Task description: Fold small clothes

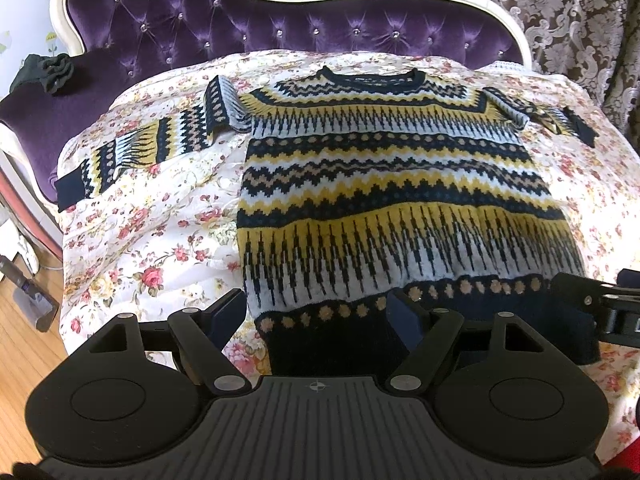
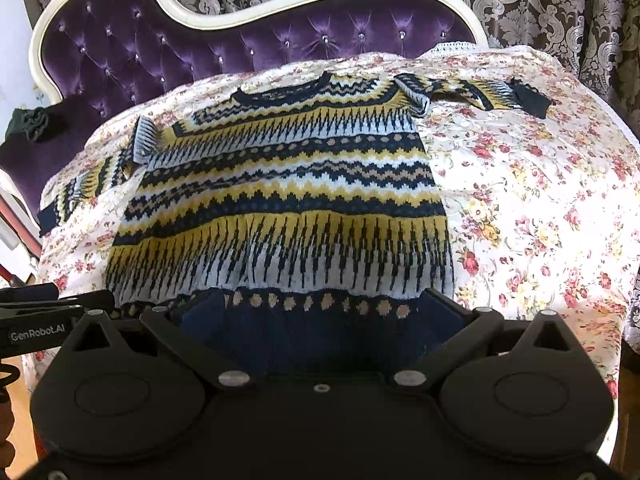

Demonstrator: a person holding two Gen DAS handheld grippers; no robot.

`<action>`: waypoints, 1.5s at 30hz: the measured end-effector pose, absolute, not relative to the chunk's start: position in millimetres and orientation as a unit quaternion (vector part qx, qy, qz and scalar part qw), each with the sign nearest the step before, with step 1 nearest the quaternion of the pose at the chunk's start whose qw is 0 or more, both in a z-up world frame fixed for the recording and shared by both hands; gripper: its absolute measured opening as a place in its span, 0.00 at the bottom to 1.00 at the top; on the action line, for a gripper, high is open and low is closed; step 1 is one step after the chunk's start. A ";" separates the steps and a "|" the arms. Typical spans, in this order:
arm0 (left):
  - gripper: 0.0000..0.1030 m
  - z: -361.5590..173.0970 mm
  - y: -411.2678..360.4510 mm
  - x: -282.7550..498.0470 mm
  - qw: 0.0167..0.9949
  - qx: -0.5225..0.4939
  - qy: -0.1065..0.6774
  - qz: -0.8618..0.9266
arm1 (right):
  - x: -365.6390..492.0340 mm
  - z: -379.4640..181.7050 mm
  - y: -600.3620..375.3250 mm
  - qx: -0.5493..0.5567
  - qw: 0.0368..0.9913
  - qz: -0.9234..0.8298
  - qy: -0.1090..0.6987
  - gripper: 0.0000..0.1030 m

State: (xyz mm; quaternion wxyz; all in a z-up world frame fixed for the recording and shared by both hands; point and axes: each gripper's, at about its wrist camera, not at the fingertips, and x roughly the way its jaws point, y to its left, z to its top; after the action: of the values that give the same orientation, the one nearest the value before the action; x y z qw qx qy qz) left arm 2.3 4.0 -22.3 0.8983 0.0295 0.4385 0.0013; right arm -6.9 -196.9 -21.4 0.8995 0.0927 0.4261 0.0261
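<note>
- Your left claw (image 1: 316,312) stands released over the sweater (image 1: 392,184), one finger outside the hem's corner, the other over the hem.
- Your right claw (image 2: 320,316) is spread wide too, straddling the hem nearer the other corner; nothing gripped.
- The sweater runs straight away from both claws, collar far, flat on the floral bedspread (image 2: 540,200).
- Sleeves splay sideways; nothing blocks you.

Chunky knitted wool sweater (image 1: 384,184), rough and matt. Smooth printed cotton bedspread (image 1: 160,240). Shiny tufted purple velvet headboard (image 1: 240,28) with glossy studs. Matt black plastic left gripper (image 1: 316,312). Polished wood floor (image 1: 24,344).
</note>
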 end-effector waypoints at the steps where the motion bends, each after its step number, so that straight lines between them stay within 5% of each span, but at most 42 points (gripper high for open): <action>1: 0.74 -22.6 4.0 2.4 0.898 0.030 0.438 0.001 | -6.1 -22.4 -196.2 0.091 0.898 0.026 0.429 1.00; 45: 0.74 -40.6 -16.8 107.5 0.892 0.058 0.449 0.004 | 104.4 -47.3 -194.5 -0.006 0.887 0.007 0.461 1.00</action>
State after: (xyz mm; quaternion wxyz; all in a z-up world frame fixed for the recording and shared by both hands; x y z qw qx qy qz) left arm 107.5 -16.8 -40.6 0.8917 0.0584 0.4487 0.0039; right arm 104.4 -194.5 -47.3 0.8874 -0.0063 0.4610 0.0074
